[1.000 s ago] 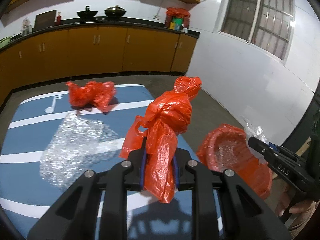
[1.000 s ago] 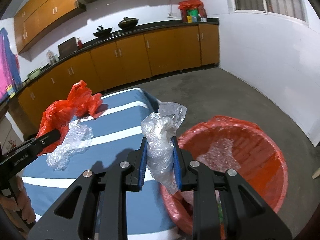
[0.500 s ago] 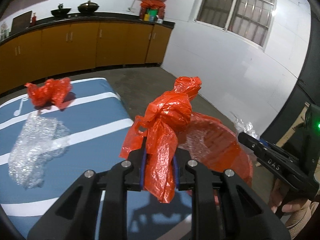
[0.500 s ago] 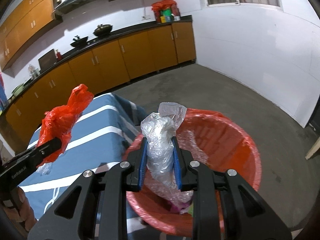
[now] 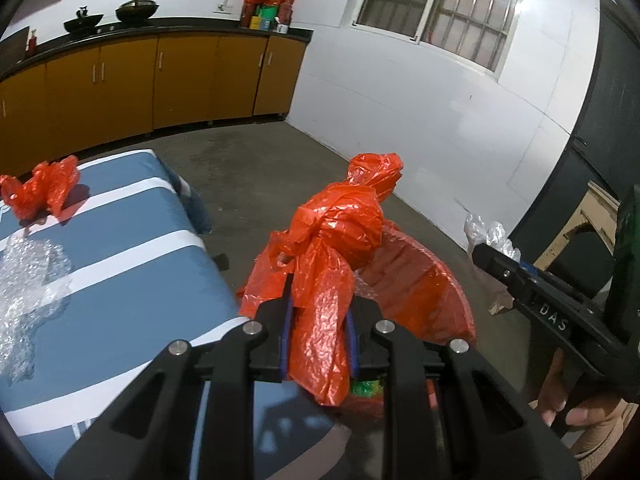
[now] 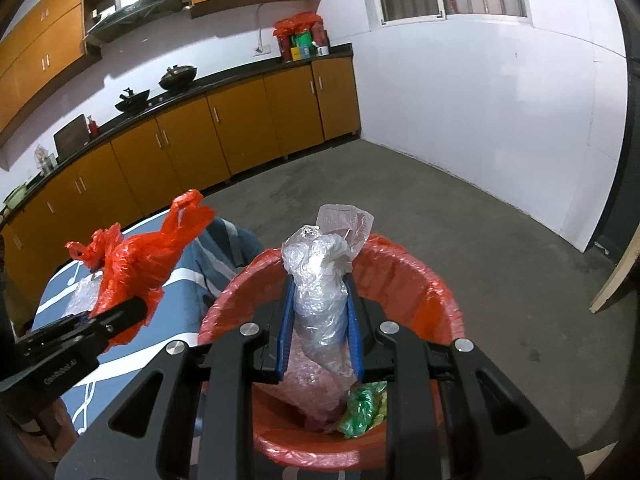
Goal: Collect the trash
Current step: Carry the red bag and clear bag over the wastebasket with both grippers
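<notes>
Left wrist view: the left gripper has its jaws pinching a crumpled orange plastic bag, held up at the edge of the red bin. Another orange bag and clear bubble wrap lie on the blue striped surface. At far right, the right gripper carries clear plastic.

Right wrist view: the jaws clamp a wad of clear plastic wrap right over the red bin, where green wrapper scraps sit inside.

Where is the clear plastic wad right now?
The clear plastic wad is clamped in the right gripper, held over the open red-lined bin, centre of the right wrist view.
</notes>
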Tool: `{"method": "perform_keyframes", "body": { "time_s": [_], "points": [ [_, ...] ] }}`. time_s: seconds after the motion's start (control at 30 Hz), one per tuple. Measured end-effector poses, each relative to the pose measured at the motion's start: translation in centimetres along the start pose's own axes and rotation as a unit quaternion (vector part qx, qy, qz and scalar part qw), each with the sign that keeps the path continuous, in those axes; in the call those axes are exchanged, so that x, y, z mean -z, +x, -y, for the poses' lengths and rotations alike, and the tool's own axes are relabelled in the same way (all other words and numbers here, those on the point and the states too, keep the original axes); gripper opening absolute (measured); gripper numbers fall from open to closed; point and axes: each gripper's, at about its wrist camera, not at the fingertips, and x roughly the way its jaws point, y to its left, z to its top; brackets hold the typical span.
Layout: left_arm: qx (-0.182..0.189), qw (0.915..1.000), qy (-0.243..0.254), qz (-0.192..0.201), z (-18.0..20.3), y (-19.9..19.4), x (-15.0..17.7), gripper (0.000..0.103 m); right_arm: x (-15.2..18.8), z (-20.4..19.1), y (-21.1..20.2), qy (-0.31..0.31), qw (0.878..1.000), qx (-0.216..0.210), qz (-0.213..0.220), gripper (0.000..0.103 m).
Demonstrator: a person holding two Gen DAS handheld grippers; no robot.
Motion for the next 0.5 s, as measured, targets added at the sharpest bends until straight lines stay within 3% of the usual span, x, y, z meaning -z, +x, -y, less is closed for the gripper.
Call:
{"method": "perform_keyframes", "body": {
  "time_s": [0.5],
  "points": [
    [0.025, 0.9992, 0.011, -0.031, 2.0, 2.9, 0.1, 0.021, 0.1, 1.8, 0.5, 0.026, 1.0, 0.011, -0.005, 0.024]
  ]
}}
